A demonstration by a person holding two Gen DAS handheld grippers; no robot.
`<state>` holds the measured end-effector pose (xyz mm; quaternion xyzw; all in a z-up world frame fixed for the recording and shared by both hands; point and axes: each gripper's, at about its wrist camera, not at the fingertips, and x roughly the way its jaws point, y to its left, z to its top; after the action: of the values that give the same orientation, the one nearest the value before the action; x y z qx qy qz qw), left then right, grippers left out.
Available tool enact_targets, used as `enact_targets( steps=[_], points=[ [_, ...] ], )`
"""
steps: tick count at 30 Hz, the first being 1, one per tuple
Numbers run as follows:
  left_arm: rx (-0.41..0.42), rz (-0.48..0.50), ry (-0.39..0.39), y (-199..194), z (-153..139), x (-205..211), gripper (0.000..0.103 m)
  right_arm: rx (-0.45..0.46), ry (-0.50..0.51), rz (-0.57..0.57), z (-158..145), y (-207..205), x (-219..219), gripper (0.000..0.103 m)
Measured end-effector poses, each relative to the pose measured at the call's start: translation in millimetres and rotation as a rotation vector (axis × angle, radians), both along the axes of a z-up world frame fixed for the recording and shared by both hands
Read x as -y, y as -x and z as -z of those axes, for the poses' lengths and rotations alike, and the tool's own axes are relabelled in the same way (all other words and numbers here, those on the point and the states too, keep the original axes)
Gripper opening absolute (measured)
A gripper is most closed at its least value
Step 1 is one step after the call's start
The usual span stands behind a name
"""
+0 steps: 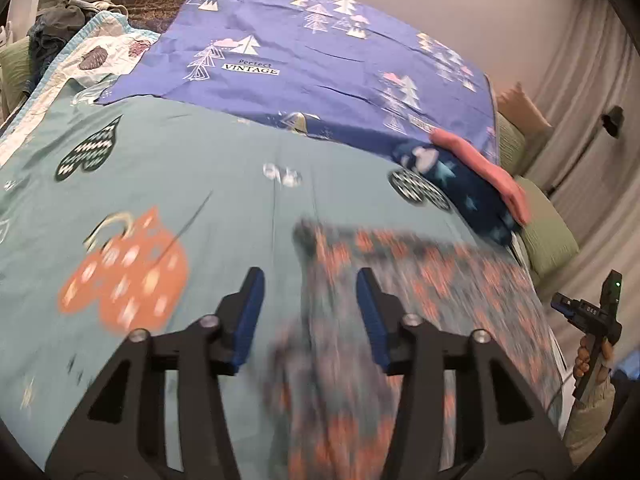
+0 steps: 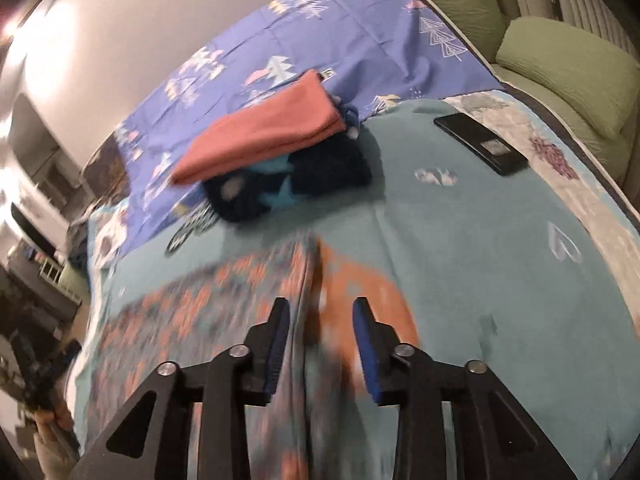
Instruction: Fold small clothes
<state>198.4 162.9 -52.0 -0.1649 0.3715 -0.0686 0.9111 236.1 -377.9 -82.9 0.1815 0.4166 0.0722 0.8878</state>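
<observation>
Both my tools are spread wide with nothing in them right now. My left gripper [image 1: 310, 304] hangs over the left edge of a grey-teal patterned garment with orange blotches [image 1: 420, 280], thin floppy cloth lying flat on the teal printed bedsheet [image 1: 200, 168]. My right gripper [image 2: 320, 332] is over its right edge, where the cloth ends in a fairly straight line between the blue pads [image 2: 370, 344]. The picture is blurry there, so I can't tell if anything is touching yet.

My guess is that it's light and limp — it'll sag and crease, won't hold shape, won't slip much. I'd pinch it at the two edge corners nearest me and lift both together.

Further out, toward the far right side of the bed, there's a folded salmon-pink cloth [image 2: 264, 140] stacked on a folded navy star-print one [image 2: 296, 184], and a black phone [image 2: 480, 144] near the right edge.
</observation>
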Motion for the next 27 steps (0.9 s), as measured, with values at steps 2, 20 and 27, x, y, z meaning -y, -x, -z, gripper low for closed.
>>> enact_targets(
  steps=[2, 20, 27],
  points=[
    [-0.034, 0.020, -0.016, 31.0, 6.6, 3.8, 0.054, -0.010, 0.003, -0.010, 3.3, 34.0, -0.7, 0.041],
    [-0.200, 0.080, 0.236, 152.7, 53.0, 36.0, 0.061, -0.069, -0.285, 0.017, 42.4, 169.6, -11.0, 0.052],
    [-0.184, 0.061, 0.278, 152.5, 54.5, 37.3, 0.062, -0.063, -0.337, 0.008, 42.6, 165.2, -20.6, 0.055]
  ],
)
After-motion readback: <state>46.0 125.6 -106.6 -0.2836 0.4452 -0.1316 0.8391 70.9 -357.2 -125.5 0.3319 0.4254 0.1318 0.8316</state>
